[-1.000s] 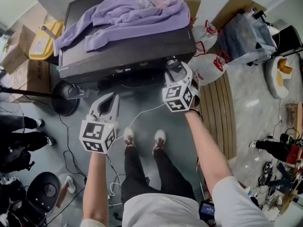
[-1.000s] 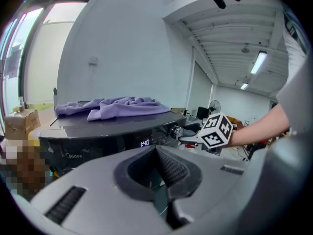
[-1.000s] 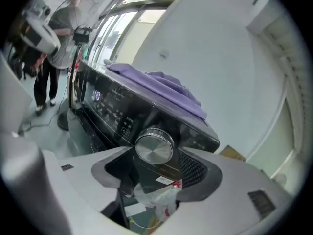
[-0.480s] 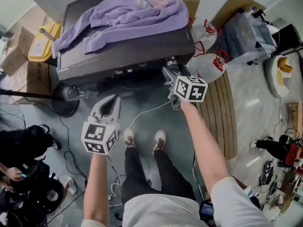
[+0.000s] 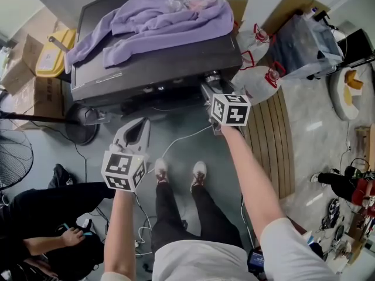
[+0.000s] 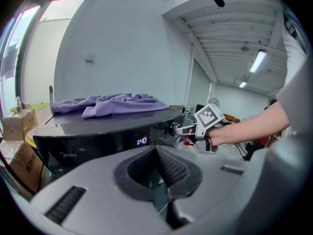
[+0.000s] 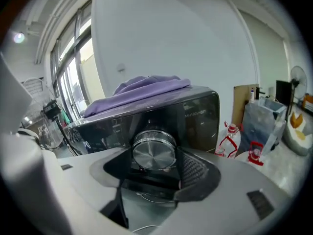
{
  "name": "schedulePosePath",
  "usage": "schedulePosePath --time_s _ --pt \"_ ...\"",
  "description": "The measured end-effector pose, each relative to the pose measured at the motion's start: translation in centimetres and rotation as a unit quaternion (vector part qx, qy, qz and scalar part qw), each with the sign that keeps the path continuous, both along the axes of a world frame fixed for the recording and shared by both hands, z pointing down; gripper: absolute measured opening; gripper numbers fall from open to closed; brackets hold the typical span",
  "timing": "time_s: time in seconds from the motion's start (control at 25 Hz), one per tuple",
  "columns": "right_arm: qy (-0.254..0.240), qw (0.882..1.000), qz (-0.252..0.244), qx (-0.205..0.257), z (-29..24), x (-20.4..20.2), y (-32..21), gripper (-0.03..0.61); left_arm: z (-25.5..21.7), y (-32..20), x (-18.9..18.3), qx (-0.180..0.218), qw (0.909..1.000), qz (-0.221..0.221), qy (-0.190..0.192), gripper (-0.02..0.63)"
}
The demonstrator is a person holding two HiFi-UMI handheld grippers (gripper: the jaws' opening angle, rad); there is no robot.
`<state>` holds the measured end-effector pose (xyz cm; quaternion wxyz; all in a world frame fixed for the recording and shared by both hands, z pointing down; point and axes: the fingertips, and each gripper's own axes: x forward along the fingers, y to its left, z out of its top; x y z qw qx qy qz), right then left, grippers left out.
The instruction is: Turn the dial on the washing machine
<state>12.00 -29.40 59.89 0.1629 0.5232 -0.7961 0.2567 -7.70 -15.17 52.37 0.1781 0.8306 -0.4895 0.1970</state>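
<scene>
Closing in just now on either side of the dial (image 7: 154, 152), not clearly pinching it yet, the wide jaws of the right gripper (image 5: 210, 86) are facing the washing machine (image 5: 158, 69) head-on at its front right end, while the left gripper (image 5: 139, 125) is hanging well back, jaws together and empty.
</scene>
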Motion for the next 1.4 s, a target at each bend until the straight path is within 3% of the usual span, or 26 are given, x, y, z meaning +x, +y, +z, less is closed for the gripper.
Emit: schedulePosePath --time_s 0.28,0.72,0.88,1.12,1.16,1.24,1.4 --pt "0.143 0.989 -0.027 0.039 0.1 -0.2 0.1 0.293 -0.2 -0.1 -0.2 0.003 1.0000 0.001 -0.004 0.014" --pt "0.275 0.957 -0.051 0.080 0.0 -0.4 0.2 0.290 -0.2 -0.1 -1.1 0.006 0.9999 -0.004 -0.010 0.014" --pt "0.332 0.936 -0.066 0.099 0.0 -0.4 0.3 0.290 -0.1 -0.1 -1.2 0.005 0.9999 -0.005 -0.011 0.014" --pt "0.434 0.886 -0.094 0.132 0.2 -0.4 0.4 0.288 0.2 -0.2 -1.2 0.003 0.9999 -0.005 -0.012 0.014" --pt "0.433 0.886 -0.094 0.133 0.2 -0.4 0.4 0.288 0.2 -0.2 -1.1 0.003 0.9999 -0.005 -0.012 0.014" --pt "0.403 0.901 -0.094 0.129 0.2 -0.4 0.5 0.290 0.2 -0.3 -1.0 0.002 0.9999 -0.005 -0.011 0.014" --pt "0.272 0.954 -0.082 0.099 0.2 -0.6 1.1 0.295 0.3 -0.4 -1.2 0.000 0.9999 -0.007 -0.010 0.014"
